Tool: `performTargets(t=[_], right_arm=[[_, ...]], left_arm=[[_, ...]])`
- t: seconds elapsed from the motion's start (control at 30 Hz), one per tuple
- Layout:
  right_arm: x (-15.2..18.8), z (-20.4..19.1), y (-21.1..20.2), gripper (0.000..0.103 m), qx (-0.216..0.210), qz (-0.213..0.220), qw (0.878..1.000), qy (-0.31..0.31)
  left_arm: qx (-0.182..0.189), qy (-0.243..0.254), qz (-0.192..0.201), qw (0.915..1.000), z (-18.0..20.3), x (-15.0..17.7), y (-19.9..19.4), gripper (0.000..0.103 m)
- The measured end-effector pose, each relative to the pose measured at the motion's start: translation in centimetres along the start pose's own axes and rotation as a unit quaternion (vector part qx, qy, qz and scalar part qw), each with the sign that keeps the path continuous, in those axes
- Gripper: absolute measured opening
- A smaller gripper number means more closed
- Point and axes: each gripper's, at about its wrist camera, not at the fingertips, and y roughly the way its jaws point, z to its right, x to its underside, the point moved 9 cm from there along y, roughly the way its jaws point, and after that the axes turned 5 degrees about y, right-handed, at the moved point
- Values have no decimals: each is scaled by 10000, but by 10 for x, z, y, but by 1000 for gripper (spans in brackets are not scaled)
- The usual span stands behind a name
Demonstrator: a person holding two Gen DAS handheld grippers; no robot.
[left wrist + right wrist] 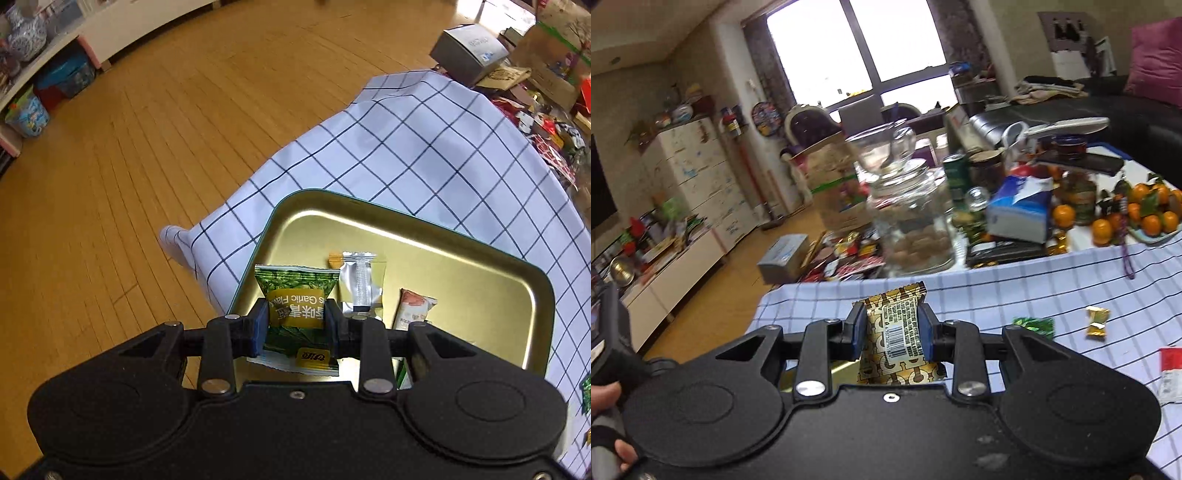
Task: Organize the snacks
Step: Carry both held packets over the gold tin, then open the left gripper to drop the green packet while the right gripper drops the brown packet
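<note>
Both jaws loaded: left gripper (295,325) pinches green packet (295,295) over tray (480,236) near corner (two snacks inside); right gripper (892,328) clamps gold packet (894,325). Next: release into tray.

Colours and patterns. Left gripper (296,325): black, blue pads (261,325). Packet (295,299) between them: leafy green print, yellow label. Tray (480,295): gold inside, dark green rim (369,201); in it a silver sachet (360,284) and an orange-and-white packet (413,308). Cloth (424,147): white, dark grid lines. Floor (166,129): honey-yellow planks. Right gripper (892,328): black, blue pads (857,334). Its packet (894,325): gold with brown geometric motif, white barcode label. On the cloth: green foil wrapper (1034,325), gold candy (1097,322). Oranges (1145,218) beyond its far edge.
</note>
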Motion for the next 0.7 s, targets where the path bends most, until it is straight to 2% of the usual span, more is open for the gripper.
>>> performTargets(t=[0.23, 0.7], right_arm=[[20, -25, 8, 32, -122, -224, 9992, -298], [29, -24, 15, 32, -66, -341, 9988, -346]], left_arm=[[311, 441, -169, 9984, 20, 0, 4, 41], [176, 695, 149, 9973, 30, 2, -6, 41]])
